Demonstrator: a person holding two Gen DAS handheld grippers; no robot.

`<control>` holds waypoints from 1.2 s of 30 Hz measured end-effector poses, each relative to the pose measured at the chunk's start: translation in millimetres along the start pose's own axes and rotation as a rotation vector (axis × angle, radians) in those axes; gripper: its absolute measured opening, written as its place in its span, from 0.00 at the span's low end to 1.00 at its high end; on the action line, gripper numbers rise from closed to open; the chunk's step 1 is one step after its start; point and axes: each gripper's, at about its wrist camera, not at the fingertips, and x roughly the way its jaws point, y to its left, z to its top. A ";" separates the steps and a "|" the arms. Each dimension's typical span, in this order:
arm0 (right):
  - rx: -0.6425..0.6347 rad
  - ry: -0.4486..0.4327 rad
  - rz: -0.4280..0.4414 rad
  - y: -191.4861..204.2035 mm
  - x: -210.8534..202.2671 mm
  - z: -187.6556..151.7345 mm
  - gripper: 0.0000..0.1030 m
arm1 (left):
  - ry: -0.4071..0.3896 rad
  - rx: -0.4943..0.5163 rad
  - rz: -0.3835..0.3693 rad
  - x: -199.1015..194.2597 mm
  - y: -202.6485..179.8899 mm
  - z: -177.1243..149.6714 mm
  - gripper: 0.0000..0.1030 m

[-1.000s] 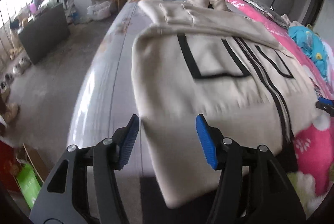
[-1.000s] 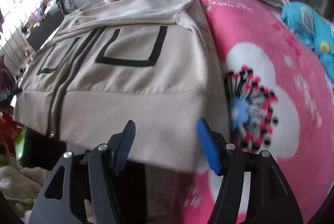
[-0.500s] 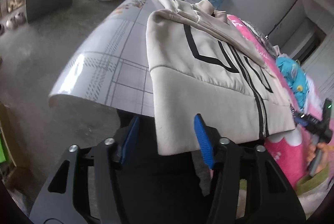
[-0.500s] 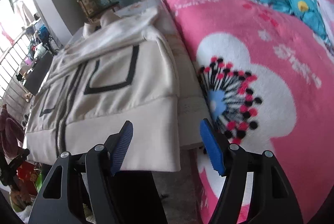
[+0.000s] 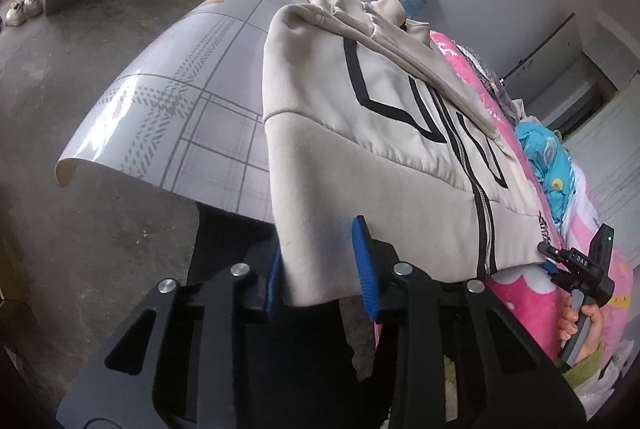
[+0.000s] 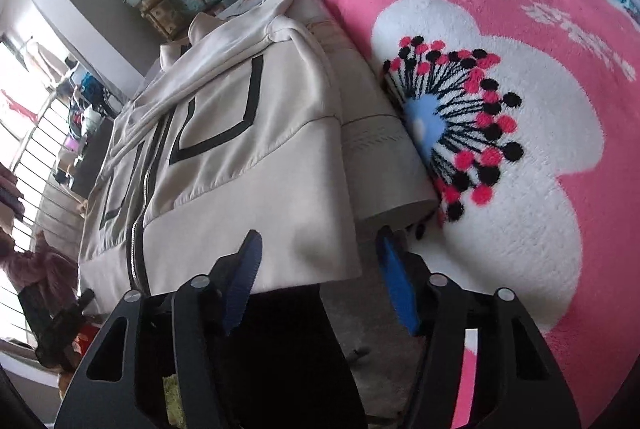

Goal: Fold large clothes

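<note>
Two black claws with blue pads sit at the near hem of a big cream zip-up jacket with black lines (image 5: 384, 165). The left claw (image 5: 320, 271) is closing, and the hem's left corner hangs between its pads, which are near the cloth, though I cannot tell if they press it yet. The right claw (image 6: 316, 277) is closing too, with the hem's right corner in the gap, but its pads stand apart from the cloth.

A second ago both claws were wider and sat higher over the jacket. Now they are lower, at the edge where the hem hangs down, and both have rolled, so the room looks tipped.

The jacket lies flat and zipped on a desk with a shiny grey checked cover (image 5: 192, 117), sleeves folded across the chest.

Only the left view shows the bare grey floor (image 5: 80, 229), the white shoes (image 5: 24, 7), and a hand (image 5: 580, 329) gripping the right claw's handle at the far corner. Only the right view shows the big white flower on the fluffy pink blanket (image 6: 500, 149) beside the jacket, and the bright window with bars (image 6: 32, 133).
</note>
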 end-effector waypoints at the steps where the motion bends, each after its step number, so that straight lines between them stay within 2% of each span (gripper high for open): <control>1: 0.010 0.000 0.005 -1.6 0.6 0.0 0.48 | 0.003 0.002 0.002 -0.7 0.2 0.0 0.26; 7: -0.004 0.016 0.006 -0.7 -0.8 -5.6 0.19 | 0.011 0.016 0.030 -3.9 -3.1 -3.4 0.17; 8: -0.021 0.012 -0.003 1.5 -2.7 -6.9 0.12 | 0.010 0.018 0.033 -4.6 -3.2 -4.4 0.08; 10: -0.040 -0.004 -0.008 4.6 -7.4 -7.4 0.07 | 0.000 0.028 0.037 -7.9 -5.7 -6.4 0.06; 16: -0.087 -0.075 -0.006 17.1 -31.1 -10.0 0.05 | -0.043 0.086 0.047 -25.4 -20.0 -8.2 0.04; 29: -0.136 -0.143 0.021 38.2 -106.6 -39.8 0.05 | -0.069 0.075 -0.101 -90.7 -17.6 -21.5 0.04; 36: -0.061 -0.174 0.135 41.0 -100.4 -17.4 0.05 | -0.094 0.049 -0.179 -88.1 -20.6 10.2 0.04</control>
